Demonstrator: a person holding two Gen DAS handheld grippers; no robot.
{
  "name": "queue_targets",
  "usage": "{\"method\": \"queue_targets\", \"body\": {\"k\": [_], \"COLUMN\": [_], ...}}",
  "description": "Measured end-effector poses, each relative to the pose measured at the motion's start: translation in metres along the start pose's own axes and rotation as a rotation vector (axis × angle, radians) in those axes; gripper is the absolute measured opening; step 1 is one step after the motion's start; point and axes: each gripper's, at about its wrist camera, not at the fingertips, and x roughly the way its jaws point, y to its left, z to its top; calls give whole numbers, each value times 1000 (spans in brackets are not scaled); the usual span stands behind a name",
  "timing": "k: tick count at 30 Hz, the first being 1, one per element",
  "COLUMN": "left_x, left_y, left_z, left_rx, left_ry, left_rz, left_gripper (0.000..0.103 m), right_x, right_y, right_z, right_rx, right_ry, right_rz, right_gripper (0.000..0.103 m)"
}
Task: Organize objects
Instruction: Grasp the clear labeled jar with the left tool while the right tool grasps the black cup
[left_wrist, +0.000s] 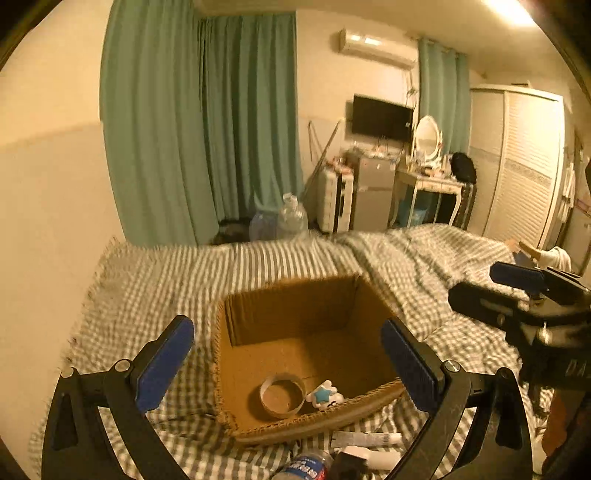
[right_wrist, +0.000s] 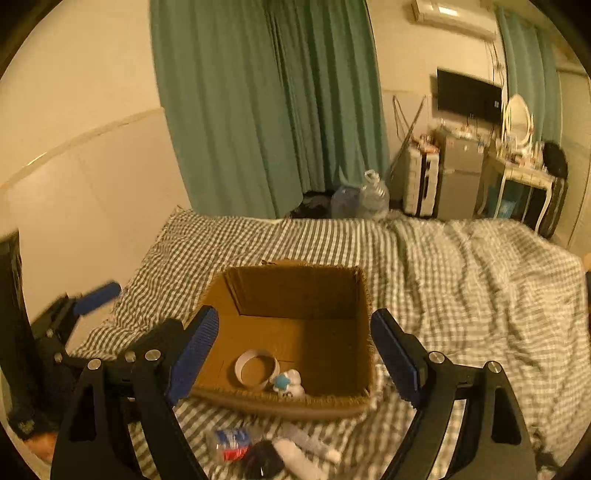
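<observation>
An open cardboard box (left_wrist: 291, 314) (right_wrist: 295, 291) sits on a bed with a grey checked cover. Inside it lie a tape ring (left_wrist: 282, 395) (right_wrist: 256, 369) and a small white toy with a blue star (left_wrist: 324, 396) (right_wrist: 289, 382). In front of the box lie a plastic bottle with a red and blue label (left_wrist: 308, 467) (right_wrist: 231, 443), a white tube (left_wrist: 365, 439) (right_wrist: 306, 443) and a dark and white object (left_wrist: 364, 461) (right_wrist: 273, 458). My left gripper (left_wrist: 288, 365) is open and empty above the box's near side. My right gripper (right_wrist: 291, 354) is open and empty above the box; it also shows in the left wrist view (left_wrist: 517, 295).
The bed cover (right_wrist: 461, 280) spreads wide to the right and behind the box. A wall (left_wrist: 48, 221) runs along the left. Beyond the bed stand green curtains (left_wrist: 207, 125), large water jugs (left_wrist: 291, 218), a suitcase, a small fridge and a dressing table.
</observation>
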Motion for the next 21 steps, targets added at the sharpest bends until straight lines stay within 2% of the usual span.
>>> {"method": "queue_targets", "body": {"k": [5,11,16,21], "left_x": [-53,-68,-42,8], "left_y": [-1,10,26,41], "left_z": [9,-11,-54,-104], "left_rx": [12,6,12,-9], "left_ry": [-55,-35,41,126], "left_rz": [-3,14,61,96], "left_gripper": [103,103,103,103], "right_x": [-66,-103,-84,-28], "right_y": [22,33,33,25], "right_z": [-1,-16,-45,-90], "right_rx": [-51,-58,-54,-15], "right_ry": [-54,-84,-50,17], "right_rz": [-47,-61,-68,-88], "right_gripper": [84,85,85,85]}}
